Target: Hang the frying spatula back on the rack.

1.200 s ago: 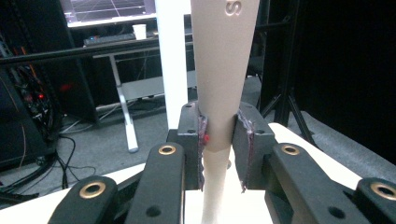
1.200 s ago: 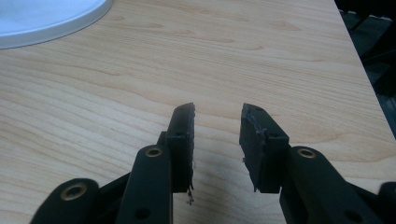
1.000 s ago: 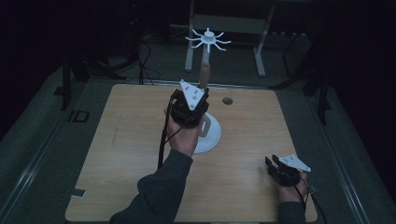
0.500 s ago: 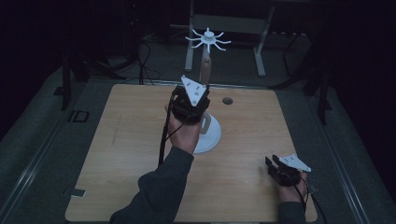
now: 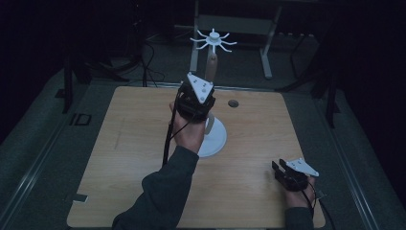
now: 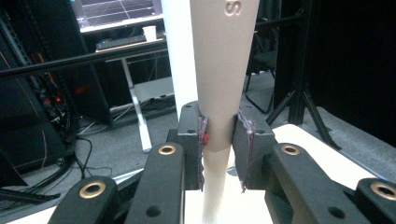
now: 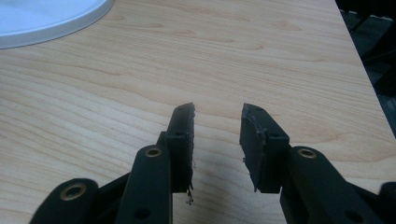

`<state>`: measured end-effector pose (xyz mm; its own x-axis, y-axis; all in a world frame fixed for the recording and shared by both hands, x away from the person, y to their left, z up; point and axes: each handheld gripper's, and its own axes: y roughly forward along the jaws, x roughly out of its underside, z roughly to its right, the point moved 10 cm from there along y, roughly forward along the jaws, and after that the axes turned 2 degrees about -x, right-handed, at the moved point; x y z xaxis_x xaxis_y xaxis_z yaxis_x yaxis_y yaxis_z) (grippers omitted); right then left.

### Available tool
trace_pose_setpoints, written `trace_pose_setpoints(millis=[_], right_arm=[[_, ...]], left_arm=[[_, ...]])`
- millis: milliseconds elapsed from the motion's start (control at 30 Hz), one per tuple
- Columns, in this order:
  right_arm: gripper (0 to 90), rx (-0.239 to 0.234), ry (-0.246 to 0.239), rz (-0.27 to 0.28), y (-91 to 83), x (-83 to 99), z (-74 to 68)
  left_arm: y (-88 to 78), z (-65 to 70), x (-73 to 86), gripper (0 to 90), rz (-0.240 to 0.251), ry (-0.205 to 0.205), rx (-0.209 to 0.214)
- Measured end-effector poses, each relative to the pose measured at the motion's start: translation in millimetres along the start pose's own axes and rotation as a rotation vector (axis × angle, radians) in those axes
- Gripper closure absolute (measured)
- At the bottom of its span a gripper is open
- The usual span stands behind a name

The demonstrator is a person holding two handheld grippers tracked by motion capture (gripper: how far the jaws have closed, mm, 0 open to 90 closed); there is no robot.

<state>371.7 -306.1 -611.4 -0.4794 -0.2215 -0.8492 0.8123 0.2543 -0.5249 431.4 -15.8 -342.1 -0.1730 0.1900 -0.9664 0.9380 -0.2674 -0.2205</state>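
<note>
**Left gripper's got the cone on the stand, right one's just chilling**

The thing being worked is the tapered beige cone (image 6: 223, 70) standing upright at the white stand (image 5: 213, 136), roughly mid-table and a bit toward the far side. In the left gripper view the left gripper (image 6: 219, 135) has its pads pressed on both sides of the cone's narrower lower part, so that's a real grip, not a hover. The stand's white pole (image 6: 180, 51) runs up just behind the cone. From the high view the cone's top (image 5: 211, 64) pokes out above the hand, with the stand's spidery white top piece (image 5: 213, 40) above that.

The right gripper (image 7: 217, 126) sits low near the right front corner of the wooden table (image 5: 134, 134), jaws apart with nothing between them, just bare wood under it. The edge of the stand's round base (image 7: 51, 18) shows at its upper left.

Progress-wise: the grab looks done. What's left is a judgement call, either lifting the cone off or seating it. Can't tell which from here; its bottom end is hidden behind the hand.
</note>
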Motion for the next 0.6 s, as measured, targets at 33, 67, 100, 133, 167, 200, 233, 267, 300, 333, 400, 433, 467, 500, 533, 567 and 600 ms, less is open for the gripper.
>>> trace_pose_setpoints(millis=[33, 67, 100, 133, 167, 200, 233, 267, 300, 333, 400, 433, 467, 500, 533, 567, 600], right_arm=[[65.2, 0.000, 0.000, 0.000, 0.0, 0.0, -0.1], [65.2, 0.000, 0.000, 0.000, 0.0, 0.0, -0.1], [65.2, 0.000, 0.000, 0.000, 0.0, 0.0, -0.1], [65.2, 0.001, 0.002, 0.000, 0.0, 0.0, 0.3], [65.2, 0.001, 0.002, 0.000, 0.0, 0.0, 0.3], [65.2, 0.001, 0.003, 0.001, -0.3, -0.1, 0.5], [65.2, 0.001, 0.003, 0.001, -0.3, -0.1, 0.5], [65.2, 0.002, 0.004, 0.001, -0.2, 0.0, 0.6], [65.2, 0.001, 0.003, 0.001, -0.2, -0.1, 0.6], [65.2, 0.001, 0.004, 0.002, -0.2, -0.2, 0.7], [65.2, 0.002, 0.004, 0.002, -0.1, -0.2, 0.7], [65.2, 0.001, 0.004, 0.001, -0.2, -0.2, 0.8], [65.2, 0.001, 0.004, 0.001, -0.2, -0.2, 0.8], [65.2, 0.002, 0.005, 0.001, -0.2, -0.2, 0.8], [65.2, 0.002, 0.005, 0.002, -0.3, -0.3, 1.0], [65.2, 0.002, 0.006, 0.003, -0.4, -0.3, 1.1], [65.2, 0.002, 0.007, 0.003, -0.4, -0.2, 1.5]], left_arm=[[0.6, -0.2, -0.5, 74.3, -0.001, 0.004, -0.004], [1.1, -0.5, -1.0, 74.3, -0.001, 0.005, -0.007], [1.1, -0.5, -1.0, 74.3, -0.001, 0.005, -0.007], [2.4, -1.0, -1.3, 74.3, -0.002, 0.002, -0.012], [2.4, -1.0, -1.3, 74.3, -0.002, 0.002, -0.012], [3.9, -1.5, -0.8, 74.3, -0.009, 0.001, -0.014], [3.9, -1.5, -0.8, 74.3, -0.009, 0.001, -0.014], [5.2, -1.5, -0.5, 74.3, -0.014, 0.006, -0.018], [5.7, -1.3, -0.7, 74.3, -0.016, 0.010, -0.019], [5.7, -1.3, -0.7, 74.3, -0.016, 0.010, -0.019], [6.3, -1.0, -1.5, 74.3, -0.016, 0.011, -0.023], [6.6, -0.8, -1.8, 74.3, -0.016, 0.011, -0.023], [6.9, -0.7, -2.1, 74.3, -0.016, 0.012, -0.025], [7.2, -0.8, -2.4, 74.3, -0.016, 0.014, -0.027], [7.6, -0.9, -2.5, 74.3, -0.018, 0.014, -0.030], [8.0, -1.0, -2.5, 74.3, -0.020, 0.015, -0.031], [8.8, -1.5, -2.6, 74.3, -0.024, 0.016, -0.033]])
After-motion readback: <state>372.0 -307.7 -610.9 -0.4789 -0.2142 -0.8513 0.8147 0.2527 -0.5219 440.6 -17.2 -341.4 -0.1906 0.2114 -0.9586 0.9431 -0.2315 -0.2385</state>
